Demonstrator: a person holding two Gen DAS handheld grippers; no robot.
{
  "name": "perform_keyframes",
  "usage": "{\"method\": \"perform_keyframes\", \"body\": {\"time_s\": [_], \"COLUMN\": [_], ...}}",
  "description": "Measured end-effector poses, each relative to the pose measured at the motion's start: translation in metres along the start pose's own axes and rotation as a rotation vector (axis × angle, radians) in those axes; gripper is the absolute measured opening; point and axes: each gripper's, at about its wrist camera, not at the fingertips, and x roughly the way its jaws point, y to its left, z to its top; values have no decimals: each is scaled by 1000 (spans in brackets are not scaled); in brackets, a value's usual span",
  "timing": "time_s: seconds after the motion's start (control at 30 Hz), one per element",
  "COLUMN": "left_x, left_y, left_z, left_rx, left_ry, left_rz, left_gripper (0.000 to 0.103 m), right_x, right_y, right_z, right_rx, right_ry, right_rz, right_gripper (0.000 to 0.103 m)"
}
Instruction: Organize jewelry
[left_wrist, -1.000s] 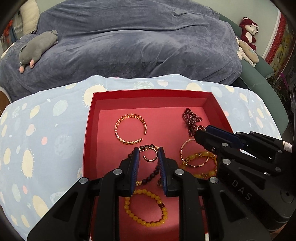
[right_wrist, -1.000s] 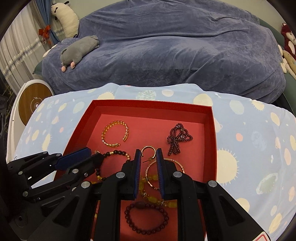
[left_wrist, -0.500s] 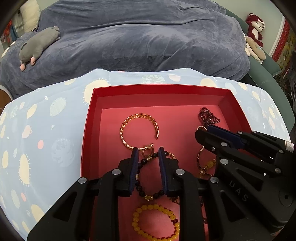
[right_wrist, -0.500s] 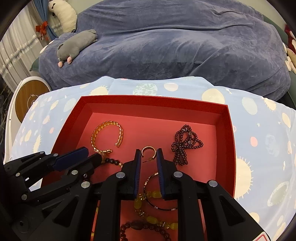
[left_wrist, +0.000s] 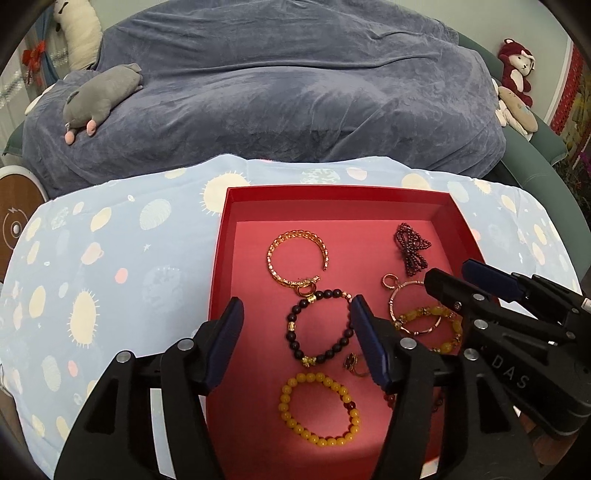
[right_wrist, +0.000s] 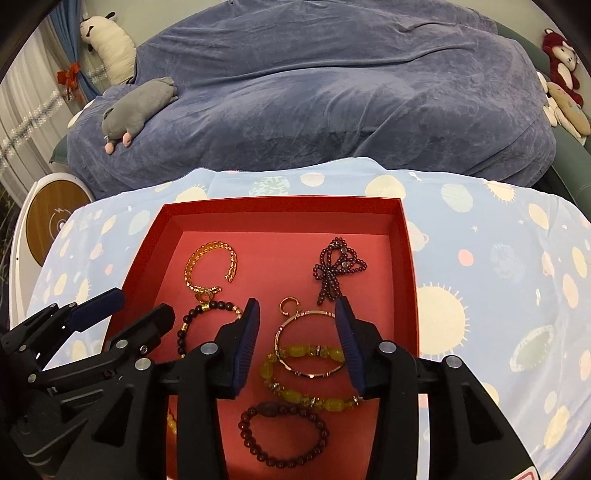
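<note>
The blue velvety sofa cover (left_wrist: 295, 92) fills the back of the room; in front lies a pale blue cloth (left_wrist: 110, 258) printed with suns and planets. On it sits the red cardboard box (left_wrist: 332, 194), shallow and square, holding all the jewelry.

Both tongs have just been opening. The left gripper (left_wrist: 295, 321) now stands spread over the dark bead bracelet (left_wrist: 319, 325), pinching nothing; the right gripper (right_wrist: 295, 325) is likewise spread above the thin rose-gold hoop (right_wrist: 310, 343), nothing between its pads. I'd judge each has let go of a small gold earring, so two pieces look placed.

At the box's ten o'clock curves an open gold cuff (left_wrist: 295, 258); at two o'clock, a garnet bead bow (left_wrist: 410, 247); at six, glossy yellow beads (left_wrist: 319, 410).
</note>
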Motion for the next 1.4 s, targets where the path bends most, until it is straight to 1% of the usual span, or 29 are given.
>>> {"method": "perform_keyframes", "body": {"time_s": [0.07, 0.27, 0.37, 0.43, 0.53, 0.7, 0.8, 0.9, 1.0, 1.07, 1.13, 1.17, 1.2, 1.4], "left_x": [-13, -46, -61, -69, -78, -88, -93, -99, -103, -106, -109, -111, -112, -117], "left_y": [-1, -4, -6, -8, -11, -10, -10, -10, -9, -8, -6, -5, -4, -4], "left_z": [-7, -33, -48, -58, -73, -96, -108, -118, -125, -129, -134, -135, -137, -143], "left_rx": [2, -4, -6, 5, 4, -12, -26, -37, -52, -61, -71, -78, -85, -86], "left_ry": [-12, -24, -24, -25, -20, -2, 4, -2, 0, -5, -14, -14, -15, -24], "left_rz": [-5, -3, 3, 14, 18, 20, 25, 37, 40, 59, 72, 75, 76, 102], "left_gripper": [62, 61, 62, 62, 62, 62, 67, 72, 76, 84, 89, 90, 90, 94], "right_x": [-13, -49, -60, -68, -76, -87, -93, -98, -103, -106, -109, -110, -111, -116], "right_y": [1, 5, 6, 9, 12, 10, 11, 10, 7, 5, 2, 2, 0, -1], "right_z": [-7, -36, -52, -63, -80, -103, -115, -126, -135, -141, -146, -148, -150, -159], "right_rx": [4, 11, 20, 8, 0, 25, 25, 37, 57, 67, 73, 76, 78, 71], "right_ry": [-10, -17, 3, 0, -4, 9, 10, 14, 12, 15, 14, 13, 12, 13], "right_rz": [-4, -24, -31, -51, -88, -104, -121, -120, -124, -127, -125, -126, -126, -132], "right_gripper": [49, 55, 57, 62, 65, 67, 68, 68, 71, 74, 79, 82, 84, 88]}}
